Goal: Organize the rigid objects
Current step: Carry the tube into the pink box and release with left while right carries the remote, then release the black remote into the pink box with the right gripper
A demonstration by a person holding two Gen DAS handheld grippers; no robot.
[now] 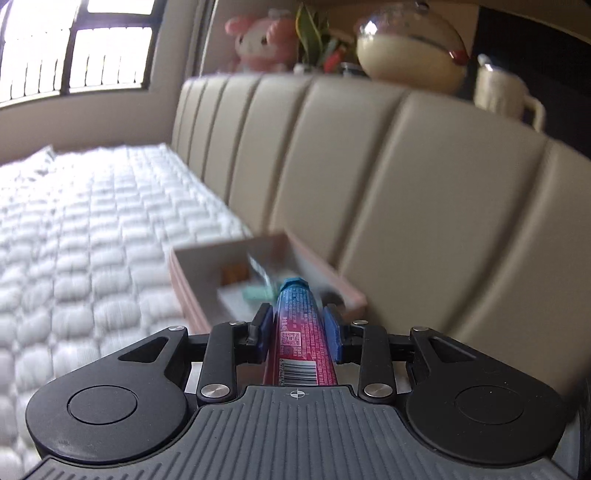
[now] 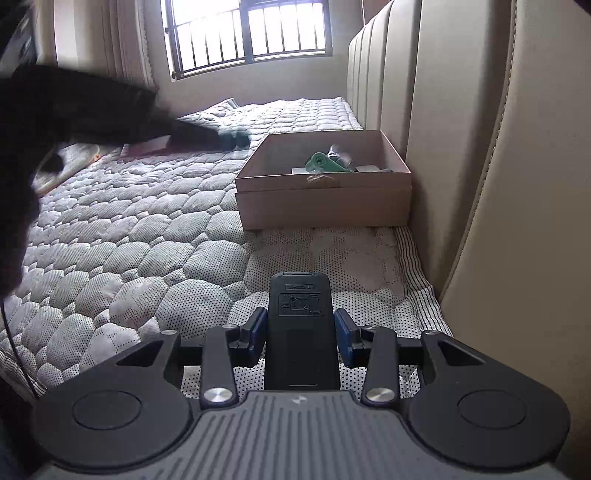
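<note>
My left gripper [image 1: 298, 325] is shut on a red and blue tube [image 1: 301, 332] with a barcode and a blue cap, held in the air just short of the open cardboard box [image 1: 177, 266]. The box lies on the quilted mattress against the headboard and holds a green tool [image 1: 258, 293], an orange item [image 1: 233, 274] and other small pieces. My right gripper [image 2: 300, 325] is shut on a black remote control [image 2: 301, 332], back side up, above the mattress. The same cardboard box [image 2: 321, 203] lies ahead of it, with the green tool [image 2: 325, 164] inside.
A padded beige headboard [image 1: 369, 177] runs along the right. On its ledge stand a pink plush toy [image 1: 262, 40], a plant, a round bowl-shaped ornament [image 1: 410, 48] and a white mug [image 1: 502, 92]. A person's dark sleeve [image 2: 92, 107] reaches across the mattress [image 2: 129, 221]. A barred window [image 2: 247, 33] is behind.
</note>
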